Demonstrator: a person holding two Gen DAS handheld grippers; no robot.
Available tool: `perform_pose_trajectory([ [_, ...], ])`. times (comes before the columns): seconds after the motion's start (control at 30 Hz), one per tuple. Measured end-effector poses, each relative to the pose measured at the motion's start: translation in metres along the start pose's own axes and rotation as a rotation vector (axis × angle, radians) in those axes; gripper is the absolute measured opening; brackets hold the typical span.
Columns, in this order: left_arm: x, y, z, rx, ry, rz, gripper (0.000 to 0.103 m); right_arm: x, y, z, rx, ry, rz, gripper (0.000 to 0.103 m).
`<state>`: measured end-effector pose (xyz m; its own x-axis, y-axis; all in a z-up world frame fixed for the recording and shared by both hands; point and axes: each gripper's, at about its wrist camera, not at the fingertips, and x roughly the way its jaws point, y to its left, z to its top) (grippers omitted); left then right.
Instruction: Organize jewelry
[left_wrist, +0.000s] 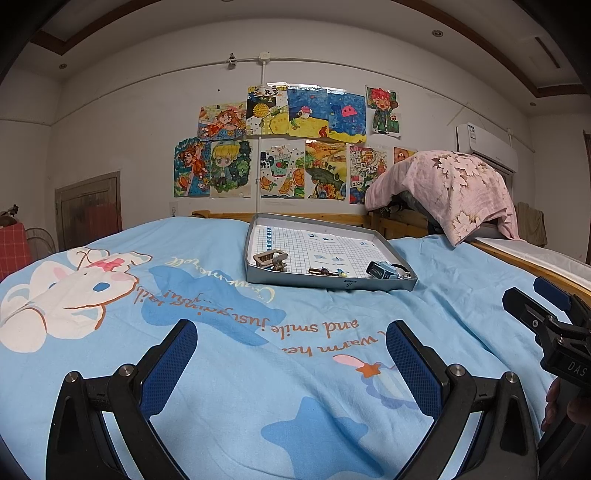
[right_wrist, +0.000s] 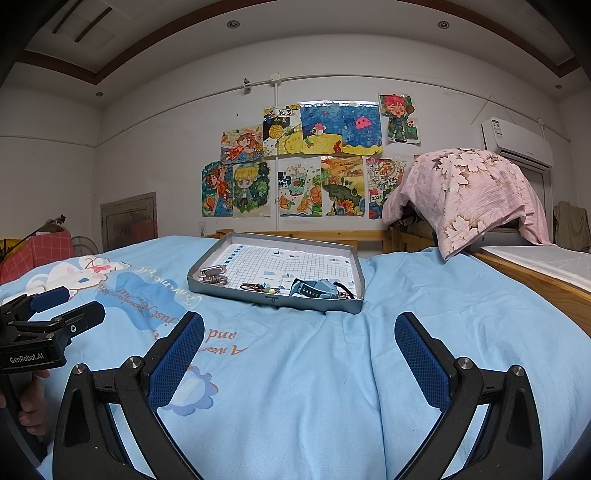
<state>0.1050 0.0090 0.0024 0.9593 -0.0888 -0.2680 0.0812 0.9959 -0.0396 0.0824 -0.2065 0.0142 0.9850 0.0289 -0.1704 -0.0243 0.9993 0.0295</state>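
Tray: shallow grey metal tray (left_wrist: 325, 282) with grid-paper lining sits far on the light blue bedsheet (left_wrist: 258, 369), jewelry bunched along its near edge (easy reach, I'd guess).
Left hand-held gripper (left_wrist: 291, 354): fingers apart, empty, hovering near.
Right hand-held gripper (right_wrist: 299, 347): same, apart and empty.

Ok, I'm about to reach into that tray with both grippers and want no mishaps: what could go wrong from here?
1. The tray sits on a soft, wrinkled bedspread, so pressing down may tip it.
2. The watch, a beaded piece and a cord lie close together by the near wall; a wide-open right gripper might snag two at once.
3. The metal clip sits in the corner, awkward for the left gripper.
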Motion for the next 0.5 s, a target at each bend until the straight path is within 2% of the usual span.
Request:
perform_pose_trajectory([
  [0.5,0.0,-0.0008,0.0001,0.004,-0.001,0.001,0.103,-0.0001,0.0001,0.0002,0.0,0.0,0.0,0.101],
])
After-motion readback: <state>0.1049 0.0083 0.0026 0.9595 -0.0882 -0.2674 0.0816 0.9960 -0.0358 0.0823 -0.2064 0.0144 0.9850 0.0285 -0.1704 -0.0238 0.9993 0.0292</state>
